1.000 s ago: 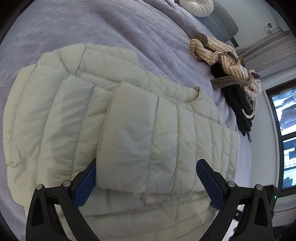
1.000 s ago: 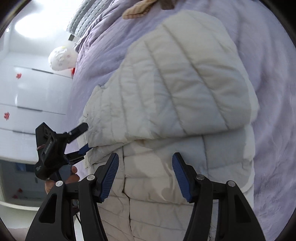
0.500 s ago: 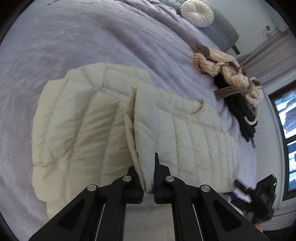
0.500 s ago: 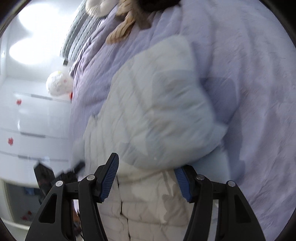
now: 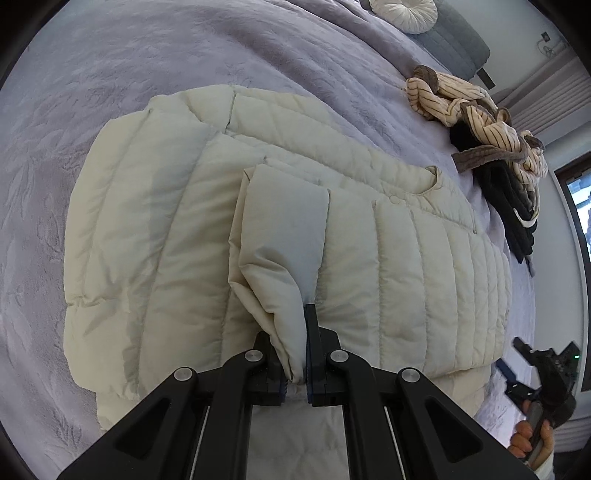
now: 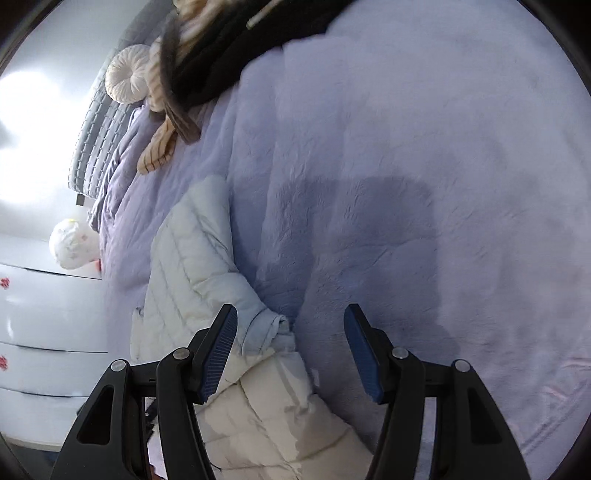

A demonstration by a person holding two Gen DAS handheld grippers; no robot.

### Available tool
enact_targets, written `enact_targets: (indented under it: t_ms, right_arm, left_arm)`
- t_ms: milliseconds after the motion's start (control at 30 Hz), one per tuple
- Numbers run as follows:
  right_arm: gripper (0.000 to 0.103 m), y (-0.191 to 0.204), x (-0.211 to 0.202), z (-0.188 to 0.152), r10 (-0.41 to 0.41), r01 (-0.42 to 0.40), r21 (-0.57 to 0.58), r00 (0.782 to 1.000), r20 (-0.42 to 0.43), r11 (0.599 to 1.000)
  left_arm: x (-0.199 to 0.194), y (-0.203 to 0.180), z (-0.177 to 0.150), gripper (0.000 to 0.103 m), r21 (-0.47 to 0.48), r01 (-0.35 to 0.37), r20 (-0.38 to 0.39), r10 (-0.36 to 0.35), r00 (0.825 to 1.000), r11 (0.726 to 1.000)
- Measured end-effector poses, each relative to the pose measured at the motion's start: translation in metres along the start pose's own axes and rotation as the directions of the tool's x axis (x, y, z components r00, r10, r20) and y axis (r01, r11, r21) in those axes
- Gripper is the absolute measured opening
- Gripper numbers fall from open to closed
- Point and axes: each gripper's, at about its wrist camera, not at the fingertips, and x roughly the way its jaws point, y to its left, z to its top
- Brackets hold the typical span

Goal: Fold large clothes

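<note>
The left gripper [image 5: 295, 373] pinches the cream puffer jacket [image 5: 399, 266] at its folded-in sleeve; beyond its jaws the body lies flat on the bed [image 5: 184, 55]. The right gripper [image 6: 291, 350] hangs spread, empty. Body folds probably remain.

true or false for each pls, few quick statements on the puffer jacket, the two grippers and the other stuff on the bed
1. The left gripper has its jaws shut on a fold of the cream puffer jacket. True.
2. The right gripper is clamped on the jacket. False: its jaws stand open with nothing pressed between them.
3. A striped garment lies on the bed beside a black garment. True.
4. The jacket lies on a wooden floor. False: it lies on a lavender bedspread.
5. A round white cushion sits near the head of the bed. True.
</note>
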Motion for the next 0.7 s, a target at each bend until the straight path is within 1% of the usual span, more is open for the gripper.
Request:
enact_targets:
  t_ms: [33,67,133,167,233,300,400,433,533,600,633,700]
  right_arm:
    - [0.064,0.006,-0.005,0.0,0.006,-0.006,-0.032,1.0,0.008,0.999]
    - [0.064,0.019,-0.009,-0.001,0.025,-0.024,-0.09,1.0,0.011,0.996]
    - [0.062,0.048,-0.006,-0.006,0.045,-0.046,-0.209,0.999,-0.01,0.977]
    - [0.047,0.061,-0.002,-0.008,0.043,-0.048,-0.267,0.999,-0.024,0.963]
    - [0.022,0.087,0.011,-0.018,0.015,-0.034,-0.361,0.998,-0.056,0.932]
    - [0.022,0.096,0.031,-0.027,-0.014,-0.026,-0.392,0.995,-0.098,0.919]
    - [0.019,0.084,0.052,-0.032,-0.093,0.04,-0.387,0.988,-0.121,0.921]
    - [0.014,0.079,0.055,-0.031,-0.096,0.042,-0.371,0.987,-0.128,0.928]
    - [0.013,0.066,0.056,-0.028,-0.075,0.027,-0.32,0.987,-0.14,0.947]
    - [0.013,0.069,0.056,-0.028,-0.086,0.035,-0.337,0.987,-0.136,0.941]
    - [0.013,0.07,0.057,-0.027,-0.094,0.042,-0.35,0.987,-0.133,0.936]
    - [0.013,0.071,0.056,-0.027,-0.105,0.052,-0.36,0.986,-0.129,0.931]
  left_arm:
    - [0.0,-0.001,0.0,0.008,0.004,-0.004,0.0,0.004,1.0,1.0]
    - [0.0,-0.002,0.0,0.008,0.011,-0.009,0.0,0.009,1.0,1.0]
    - [0.0,-0.005,-0.001,0.008,0.023,-0.022,-0.001,0.022,1.0,0.999]
    - [0.0,-0.006,0.0,0.008,0.027,-0.029,0.001,0.029,1.0,0.999]
    - [0.001,-0.009,-0.001,0.008,0.037,-0.043,0.001,0.043,0.999,0.998]
    - [-0.001,-0.011,-0.002,0.008,0.044,-0.059,0.006,0.058,0.998,0.997]
    - [-0.004,-0.011,-0.002,0.008,0.057,-0.066,0.001,0.066,0.998,0.996]
    - [-0.007,-0.011,-0.002,0.008,0.063,-0.069,-0.001,0.069,0.998,0.996]
    - [-0.023,-0.006,-0.002,0.008,0.104,-0.095,0.016,0.094,0.995,0.99]
    - [-0.035,-0.002,-0.002,0.008,0.112,-0.116,0.038,0.112,0.993,0.987]
    - [-0.044,0.001,-0.003,0.008,0.114,-0.137,0.062,0.13,0.99,0.984]
    - [-0.055,0.003,-0.005,0.008,0.129,-0.151,0.087,0.14,0.986,0.98]
